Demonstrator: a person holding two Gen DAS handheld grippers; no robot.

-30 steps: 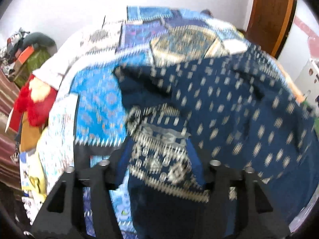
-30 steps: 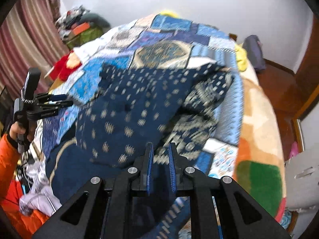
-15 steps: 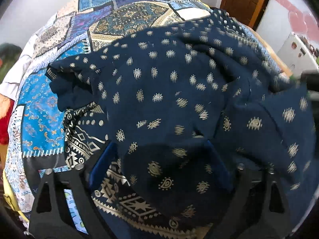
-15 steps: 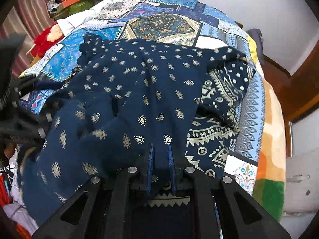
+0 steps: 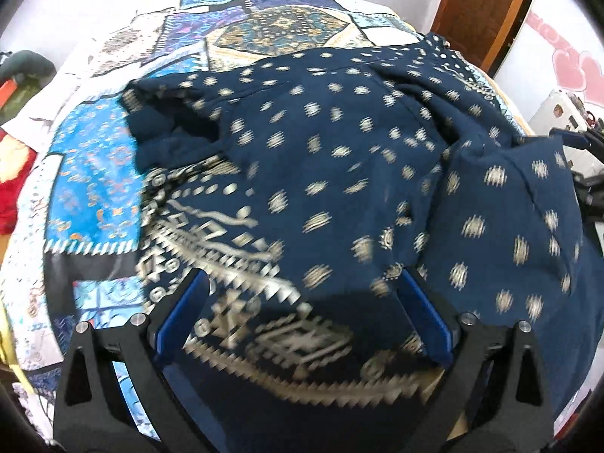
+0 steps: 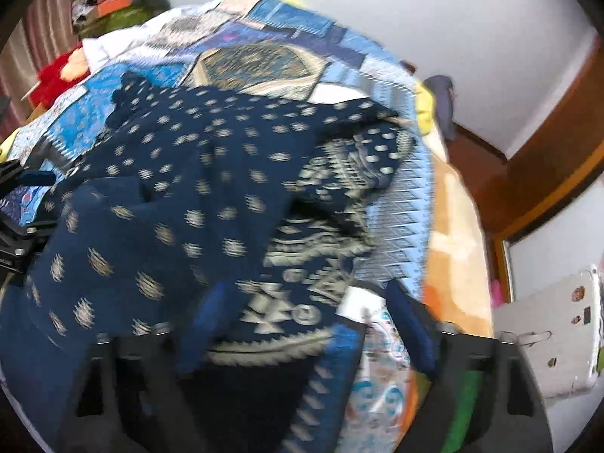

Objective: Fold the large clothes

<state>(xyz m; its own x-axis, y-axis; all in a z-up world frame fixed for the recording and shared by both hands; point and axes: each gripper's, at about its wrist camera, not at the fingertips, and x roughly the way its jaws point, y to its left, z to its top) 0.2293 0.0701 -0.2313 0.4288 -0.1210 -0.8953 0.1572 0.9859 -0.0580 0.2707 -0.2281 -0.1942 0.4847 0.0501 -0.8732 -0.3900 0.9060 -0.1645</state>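
Note:
A navy garment with cream motifs (image 5: pixel 321 151) lies folded over itself on the patchwork quilt (image 5: pixel 94 173). Its patterned border faces me. My left gripper (image 5: pixel 302 287) hangs low over the near edge, jaws opening wide. The cloth lies loose between the blue pads (image 5: pixel 181 313), which do not press it. In the right wrist view the same garment (image 6: pixel 196 188) covers the quilt (image 6: pixel 256 60). My right gripper (image 6: pixel 305 290) is blurred, its jaws opening, with the border hem slack between them. Each gripper shows at the edge of the other's view: the right gripper (image 5: pixel 581 151), the left gripper (image 6: pixel 19 204).
A wooden door (image 5: pixel 487 11) stands past the bed's far right corner. A red cloth pile (image 5: pixel 11 188) and stacked bags (image 6: pixel 113 3) sit along the left side. An orange blanket (image 6: pixel 453 226) edges the bed, with a white case (image 6: pixel 547 332) beside it.
Both grippers sank toward the bed as the lifted half of the garment came down over the rest. The right jaws went from shut on the cloth to wide apart. The left jaws spread further.

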